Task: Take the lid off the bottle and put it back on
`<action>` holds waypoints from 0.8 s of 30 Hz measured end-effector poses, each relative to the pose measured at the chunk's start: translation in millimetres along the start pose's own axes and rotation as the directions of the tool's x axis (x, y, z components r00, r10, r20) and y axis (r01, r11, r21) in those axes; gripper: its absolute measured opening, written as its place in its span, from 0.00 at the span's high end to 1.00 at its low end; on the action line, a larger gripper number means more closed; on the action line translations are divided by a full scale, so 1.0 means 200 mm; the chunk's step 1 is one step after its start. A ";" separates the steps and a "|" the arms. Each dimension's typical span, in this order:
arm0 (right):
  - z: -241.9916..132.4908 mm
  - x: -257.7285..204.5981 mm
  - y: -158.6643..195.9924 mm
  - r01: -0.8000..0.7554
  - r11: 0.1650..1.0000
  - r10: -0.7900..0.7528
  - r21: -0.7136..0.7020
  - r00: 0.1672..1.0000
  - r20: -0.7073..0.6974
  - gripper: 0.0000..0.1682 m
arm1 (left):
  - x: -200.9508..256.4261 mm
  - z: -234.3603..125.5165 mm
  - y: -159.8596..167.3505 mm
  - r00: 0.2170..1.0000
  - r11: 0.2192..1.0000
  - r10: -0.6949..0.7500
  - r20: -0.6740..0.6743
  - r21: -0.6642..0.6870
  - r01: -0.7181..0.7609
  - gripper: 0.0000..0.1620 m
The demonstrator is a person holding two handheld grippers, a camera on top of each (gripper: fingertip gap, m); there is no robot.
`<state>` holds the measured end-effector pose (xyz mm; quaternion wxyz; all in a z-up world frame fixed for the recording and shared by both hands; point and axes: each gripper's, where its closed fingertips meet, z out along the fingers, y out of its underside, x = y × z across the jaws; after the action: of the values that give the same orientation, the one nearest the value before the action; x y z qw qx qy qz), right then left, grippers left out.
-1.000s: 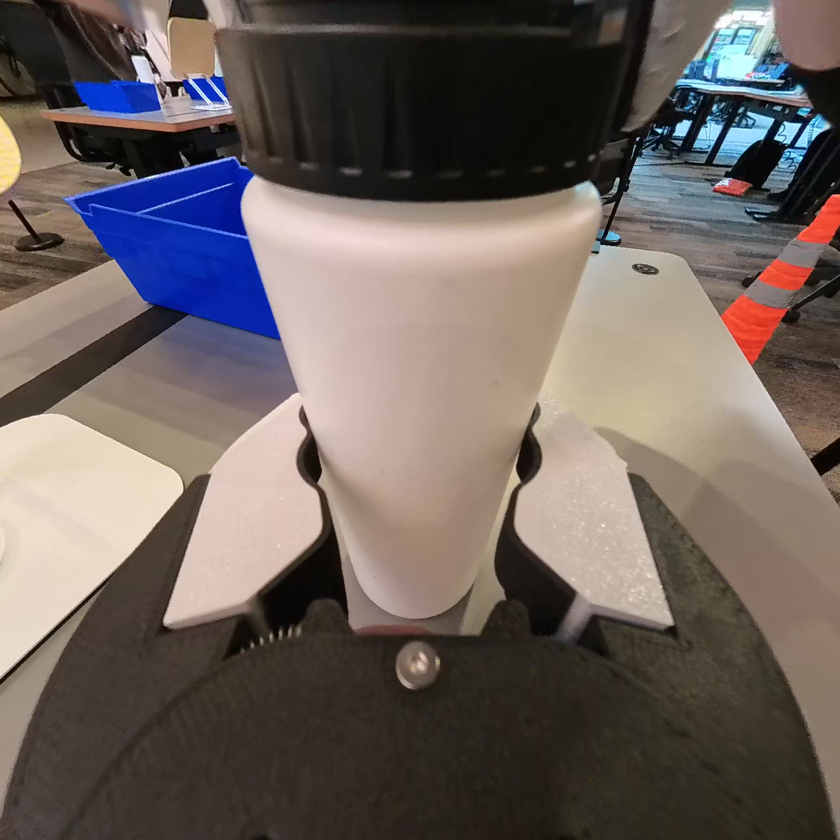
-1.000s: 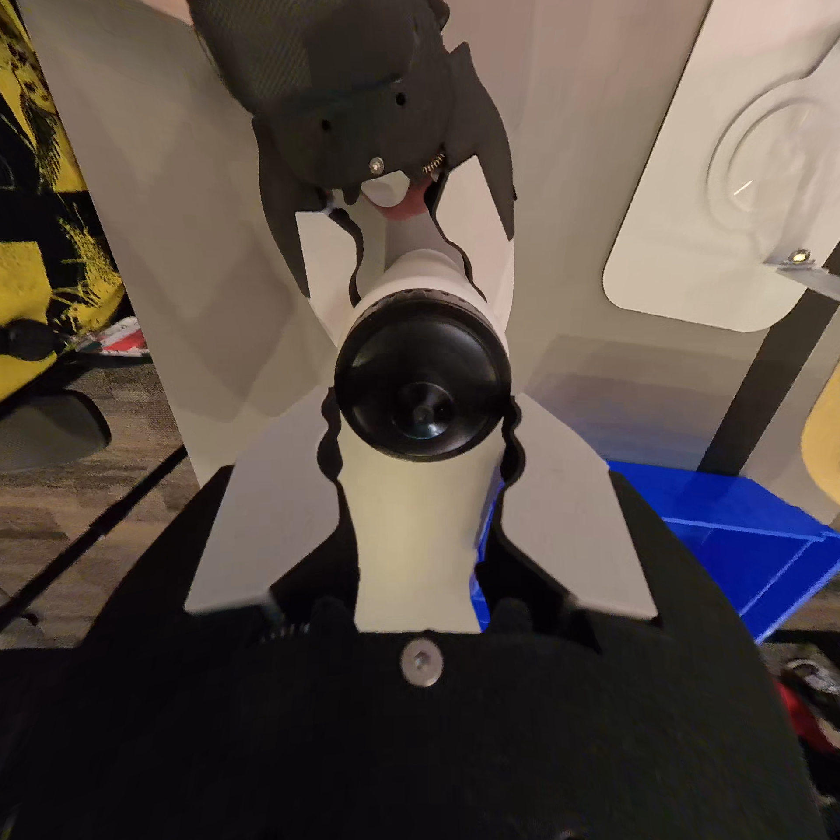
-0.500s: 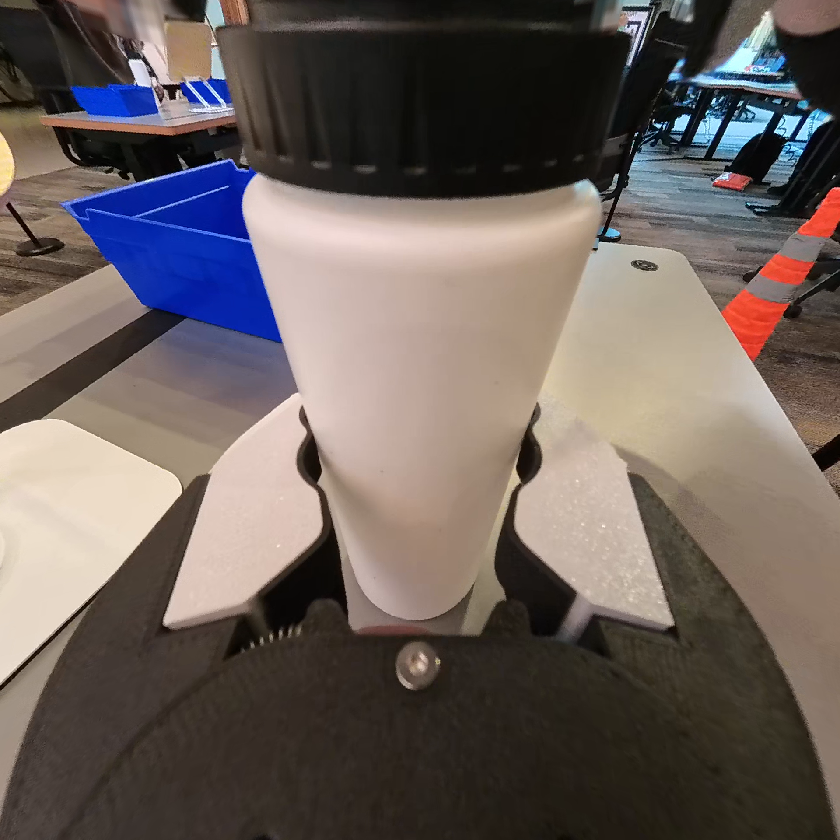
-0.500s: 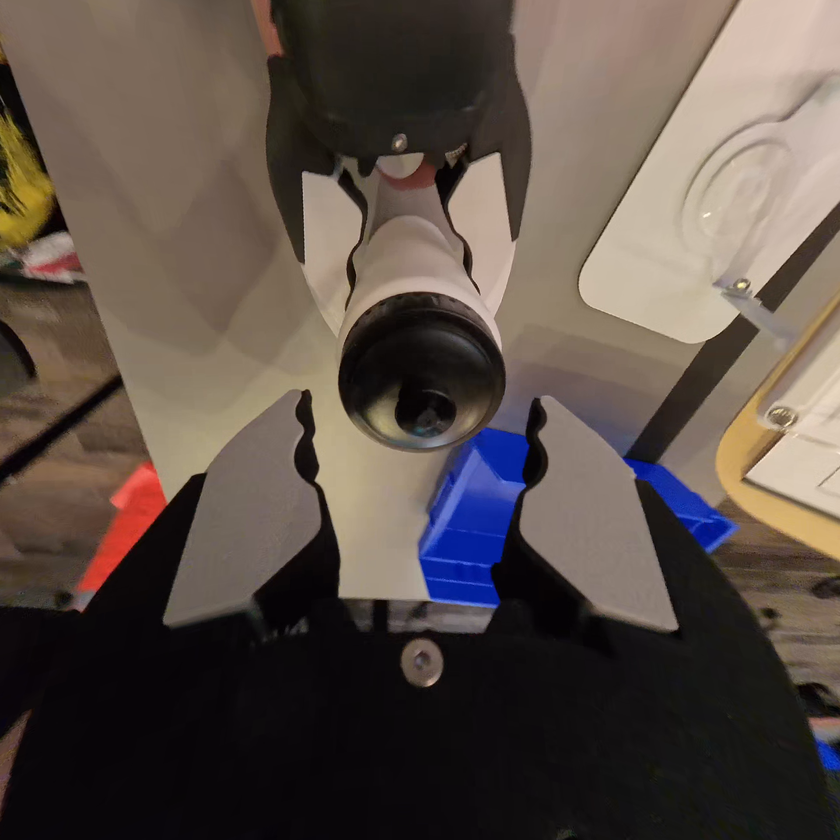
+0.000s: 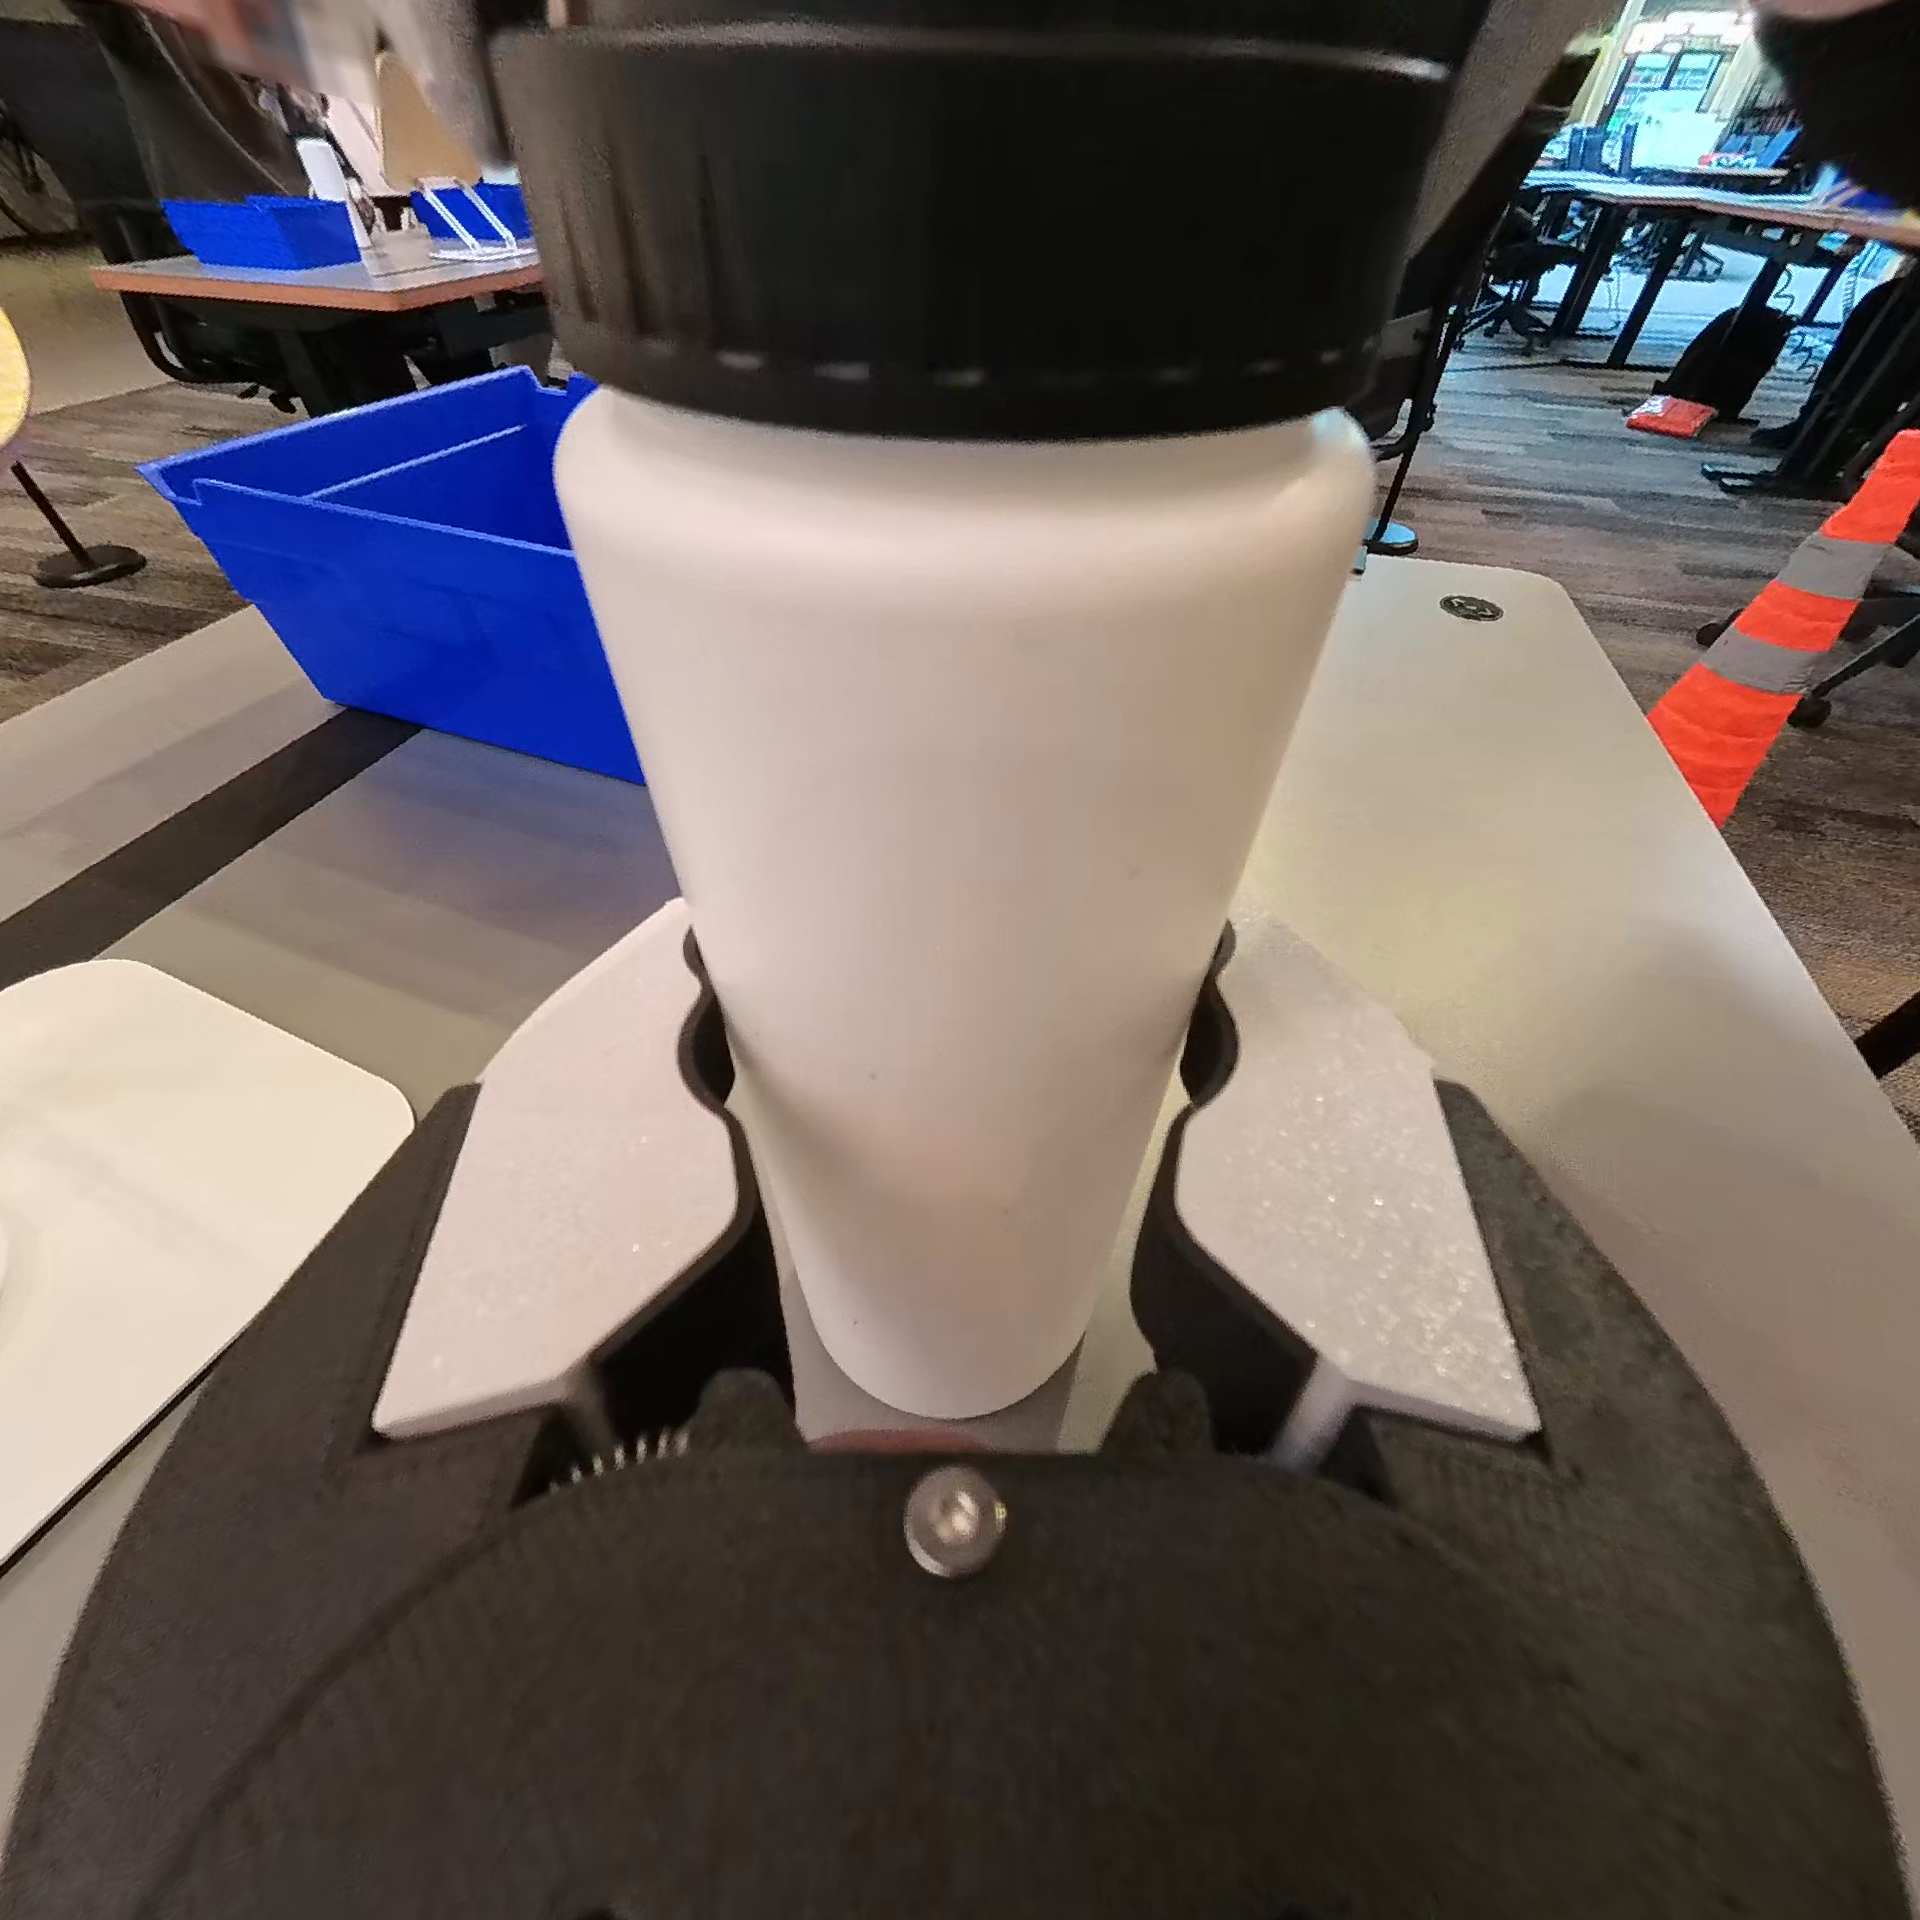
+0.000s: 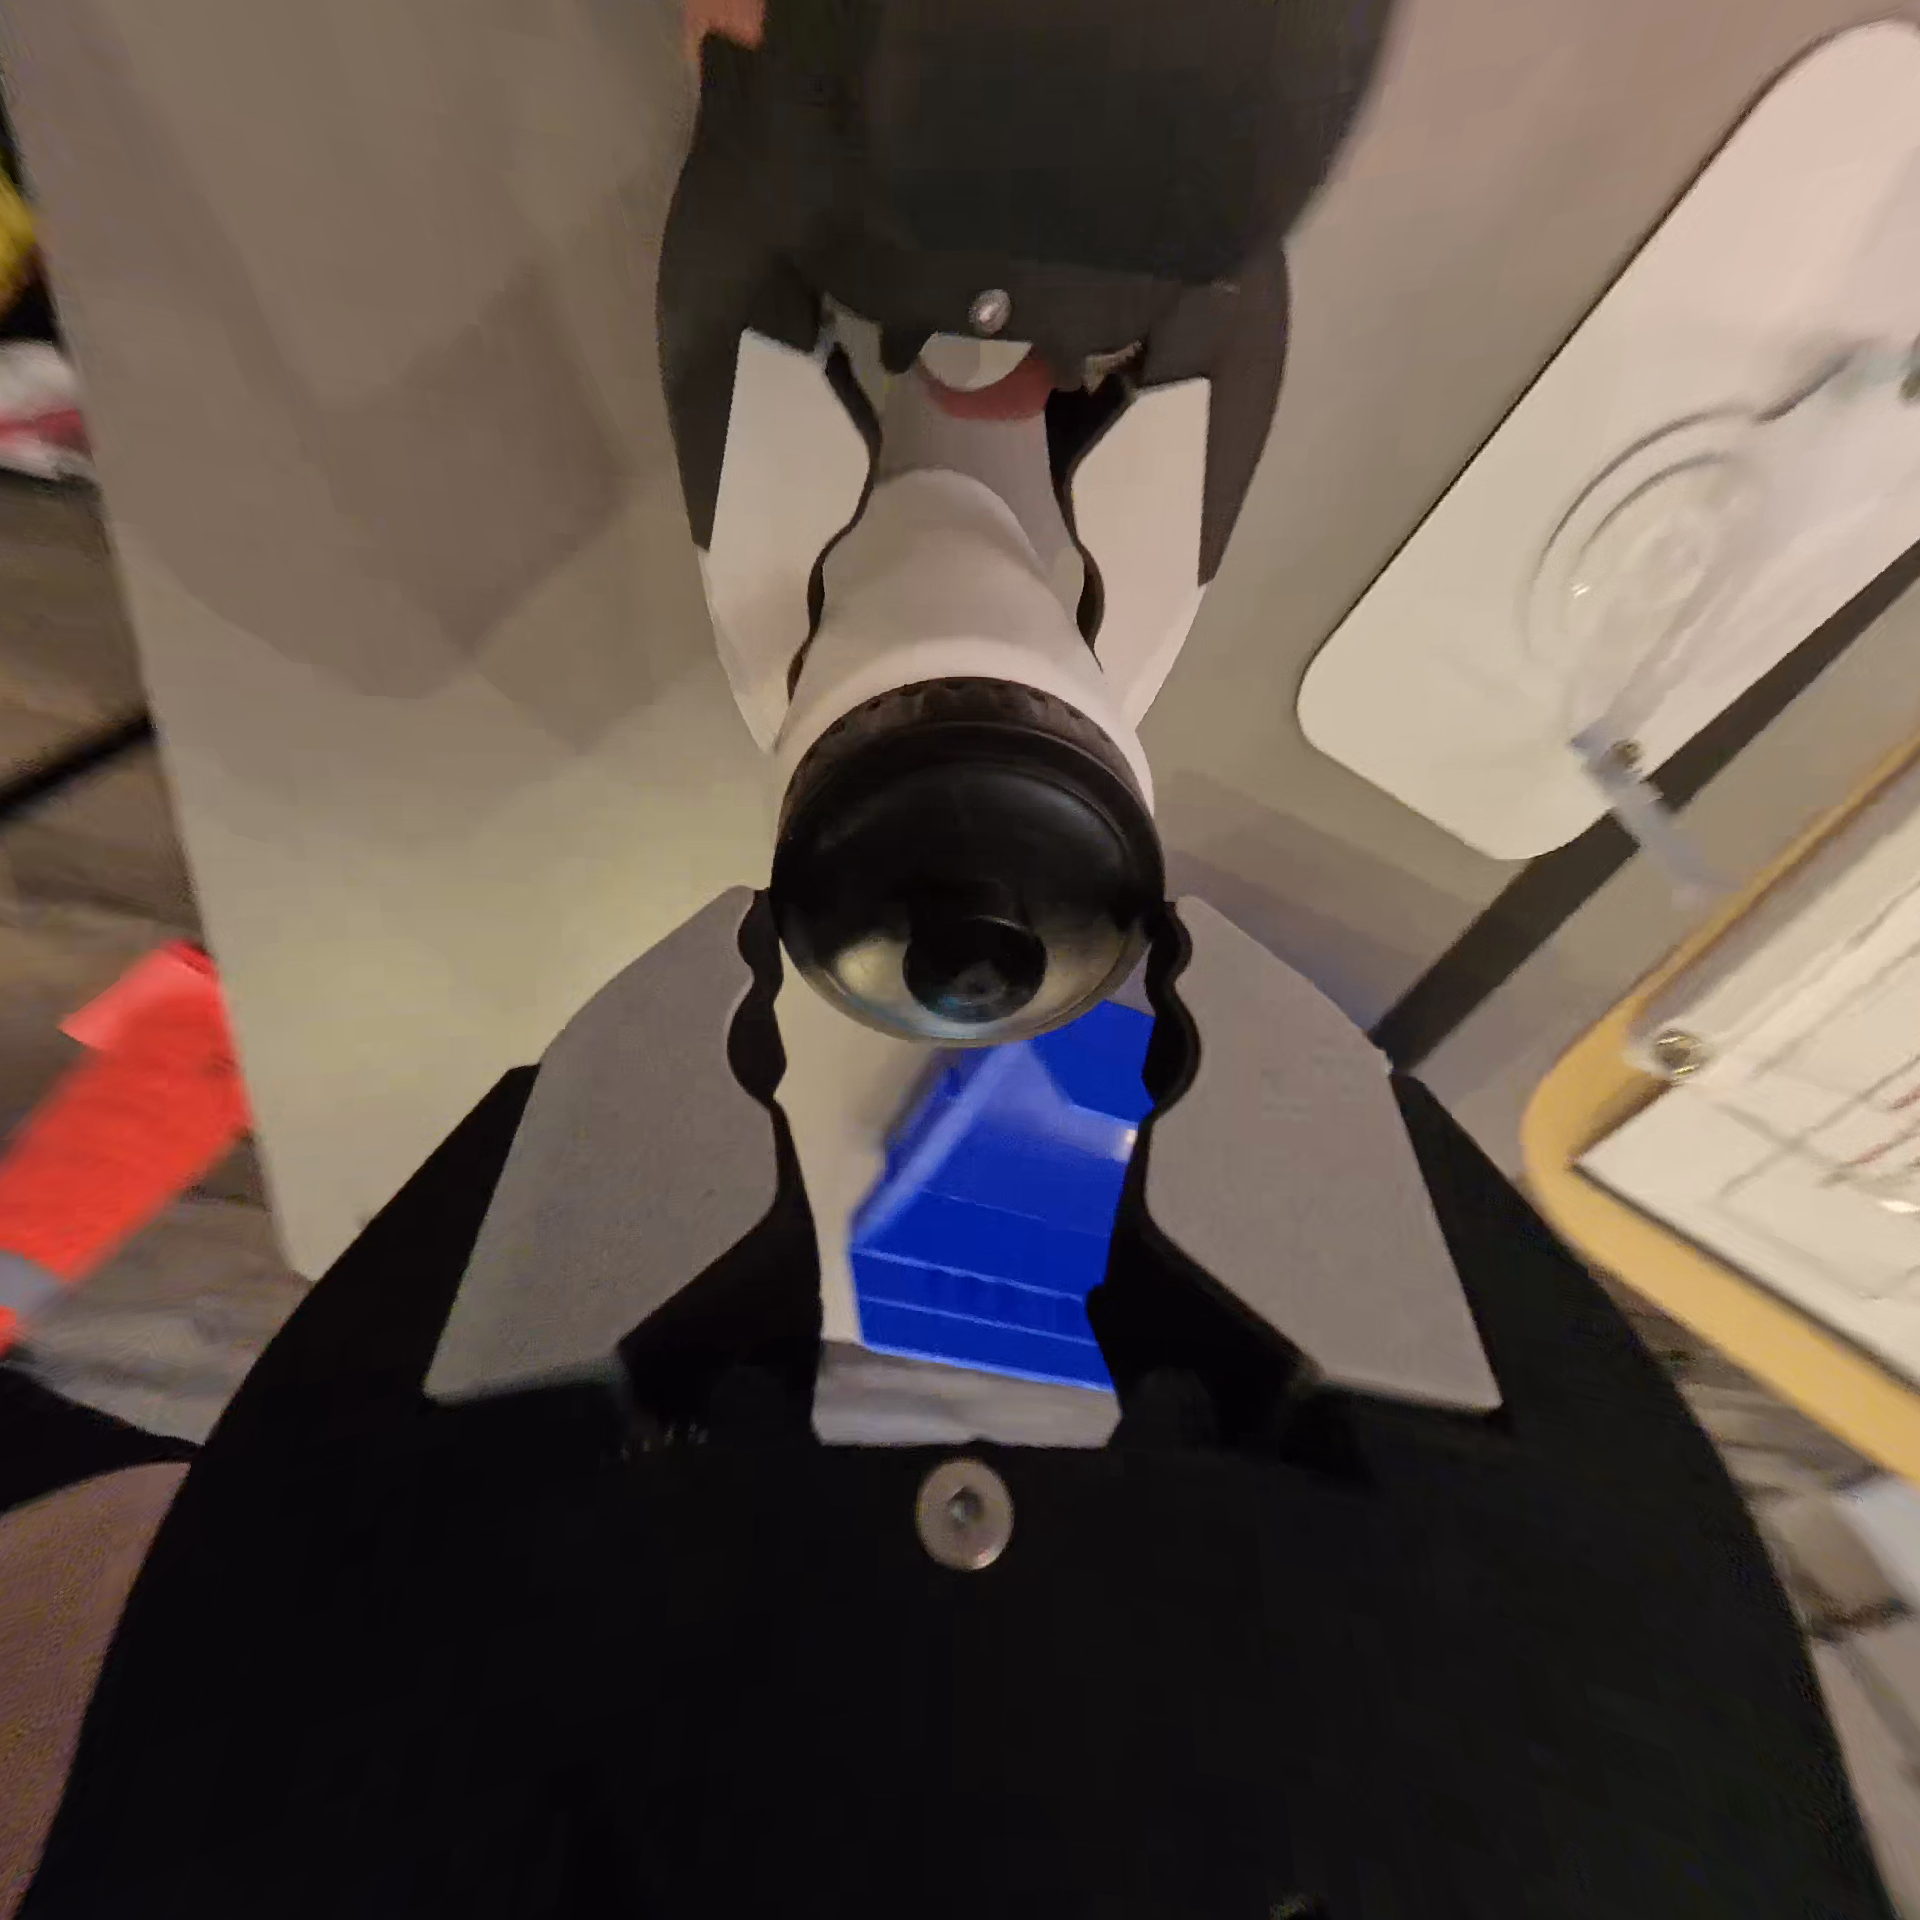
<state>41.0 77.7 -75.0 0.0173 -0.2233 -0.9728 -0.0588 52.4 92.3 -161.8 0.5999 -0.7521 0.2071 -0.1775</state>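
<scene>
In the left wrist view the left hand-held gripper (image 5: 961, 1122) is pinching the low body of the tall white matte bottle (image 5: 956, 831), fingers pressed to both sides, the bottle upright just above the pale grey surface (image 5: 1455, 883). The ribbed black screw lid (image 5: 966, 208) sits on the neck, filling the top of the frame, with a blue plastic bin (image 5: 395, 592) behind on the left, a white rounded tray (image 5: 156, 1143) near the left edge and an orange striped cone (image 5: 1797, 644) off the surface at right. This view hides the right hand-held gripper altogether. Over to the right wrist view, looking down on the lid's domed top (image 6: 961, 862): the right hand-held gripper (image 6: 961, 935) is spread, its fingers flanking the lid's rim, close, but whether they touch it I cannot tell. Only here do you see the left hand-held gripper (image 6: 961, 540) from outside, clamped round the bottle (image 6: 956, 613) below. My read: this is the approach to a grip on the lid, which is on the bottle. Next move calls for squeezing squarely on the ribbed rim, then twisting while the left holds firm.
</scene>
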 end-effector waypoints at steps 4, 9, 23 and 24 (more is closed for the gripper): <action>0.00 0.01 -0.01 0.008 0.997 -0.010 -0.070 1.000 -0.029 0.58 | 0.00 0.00 0.00 1.000 1.000 -0.004 -0.001 0.002 0.004 0.47; -0.03 -0.01 -0.02 -0.264 0.963 0.263 0.058 0.964 0.029 0.40 | 0.00 0.00 0.00 1.000 1.000 0.001 0.000 -0.001 -0.001 0.47; 0.00 -0.01 -0.01 0.051 0.998 -0.052 -0.047 0.999 -0.011 0.59 | 0.01 0.00 0.00 1.000 1.000 0.006 -0.001 -0.001 -0.006 0.47; 0.00 -0.01 0.00 0.111 0.991 -0.113 -0.077 0.993 -0.019 0.59 | 0.01 0.00 0.00 1.000 1.000 0.006 -0.001 -0.001 -0.006 0.47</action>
<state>43.0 75.9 -76.1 0.0169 -0.1681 -0.9806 -0.0992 54.0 92.4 -161.9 0.5998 -0.7518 0.2099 -0.1761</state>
